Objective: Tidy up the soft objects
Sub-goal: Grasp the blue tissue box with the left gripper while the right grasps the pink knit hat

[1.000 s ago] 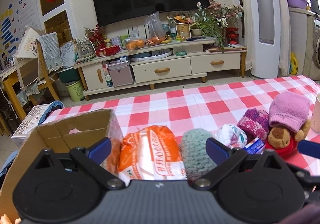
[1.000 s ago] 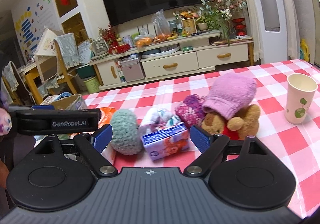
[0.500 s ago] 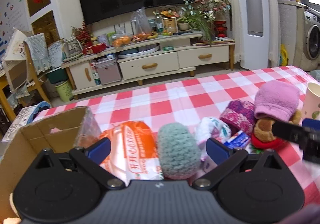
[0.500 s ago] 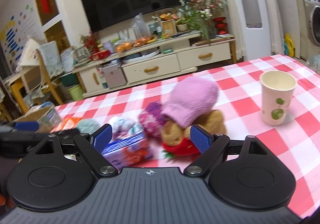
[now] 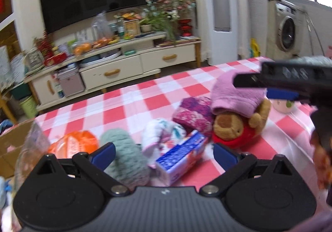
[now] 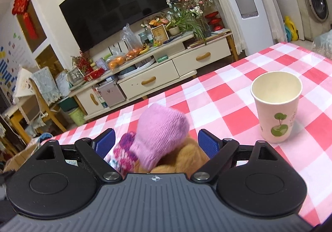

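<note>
While both grippers hang over the table (image 5: 157, 95), its red-and-white checked cloth fills the lower half of each view. TV (image 6: 116, 10) on the back wall, cream cabinet (image 6: 157, 74) under it crowded with fruit bags and a plant; washing machine (image 5: 287, 33) at upper right of the left view.

Cardboard box (image 5: 10, 145) at the left edge of the left view, partly cut off, blurred. Soft things sit in a row across the middle: orange bag (image 5: 72, 142), touching it a grey-green knit roll (image 5: 124, 159), then a white patterned cloth bundle (image 5: 161, 134), a magenta knit piece (image 5: 193, 113), and a brown teddy bear (image 5: 230, 128) with a pink knit hat (image 5: 234, 95) draped over its head. Blue tissue pack (image 5: 180, 155) lies tilted in front of the bundle, touching it. Paper cup (image 6: 276, 105) stands upright at right, well apart from the bear.

Left gripper (image 5: 164, 153): fingers spread wide, nothing held, knit roll and tissue pack between them in frame. Right gripper (image 6: 155, 140): fingers wide, straddling the pink hat and bear from above; cannot tell whether the pads touch. In the left view the right gripper shows as a dark bar at upper right, crossing in front of the hat and cup.
</note>
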The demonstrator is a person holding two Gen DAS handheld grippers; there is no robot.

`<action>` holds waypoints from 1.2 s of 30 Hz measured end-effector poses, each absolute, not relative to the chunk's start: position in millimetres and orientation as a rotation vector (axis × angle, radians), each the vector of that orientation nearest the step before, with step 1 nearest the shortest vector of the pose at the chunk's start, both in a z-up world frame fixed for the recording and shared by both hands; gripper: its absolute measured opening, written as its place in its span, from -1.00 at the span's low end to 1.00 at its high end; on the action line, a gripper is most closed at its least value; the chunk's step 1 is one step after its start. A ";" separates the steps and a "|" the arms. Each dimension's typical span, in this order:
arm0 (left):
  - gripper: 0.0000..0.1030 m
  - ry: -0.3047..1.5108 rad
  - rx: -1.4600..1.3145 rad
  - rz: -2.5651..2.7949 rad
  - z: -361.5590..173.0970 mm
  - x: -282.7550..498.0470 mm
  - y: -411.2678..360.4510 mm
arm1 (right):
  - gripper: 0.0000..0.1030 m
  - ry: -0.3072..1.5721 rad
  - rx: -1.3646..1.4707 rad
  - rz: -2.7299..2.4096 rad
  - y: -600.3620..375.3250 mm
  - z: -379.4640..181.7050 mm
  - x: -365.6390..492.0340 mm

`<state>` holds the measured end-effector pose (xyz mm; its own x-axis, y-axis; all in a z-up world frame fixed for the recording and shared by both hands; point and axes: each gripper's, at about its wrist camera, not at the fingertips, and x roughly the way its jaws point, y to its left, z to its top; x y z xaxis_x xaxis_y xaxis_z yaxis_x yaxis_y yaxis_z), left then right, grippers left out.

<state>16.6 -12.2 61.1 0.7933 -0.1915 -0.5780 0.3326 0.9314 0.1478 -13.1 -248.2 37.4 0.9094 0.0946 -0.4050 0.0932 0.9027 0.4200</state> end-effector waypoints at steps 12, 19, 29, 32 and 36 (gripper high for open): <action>0.72 0.572 0.316 -0.392 47.0 31.5 -29.6 | 1.00 0.443 0.512 0.070 -250.6 30.2 -2.5; 0.66 0.656 0.305 -0.487 38.9 24.9 -37.6 | 0.88 0.479 0.499 0.122 -250.4 31.9 -3.0; -0.08 0.696 0.283 -0.455 32.0 31.5 -32.0 | 0.12 0.483 0.439 0.163 -252.1 36.0 -7.9; -0.15 0.692 0.290 -0.438 31.4 32.1 -32.6 | 0.10 0.482 0.428 0.179 -253.7 35.3 -9.1; -0.22 0.684 0.286 -0.412 30.6 29.8 -33.0 | 0.07 0.480 0.435 0.191 -256.2 36.0 -8.6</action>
<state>29.8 -33.0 30.6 0.6999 -0.2722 -0.6603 0.4564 0.8816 0.1204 -8.6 -256.2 36.0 0.8715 0.2773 -0.4045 -0.0765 0.8916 0.4464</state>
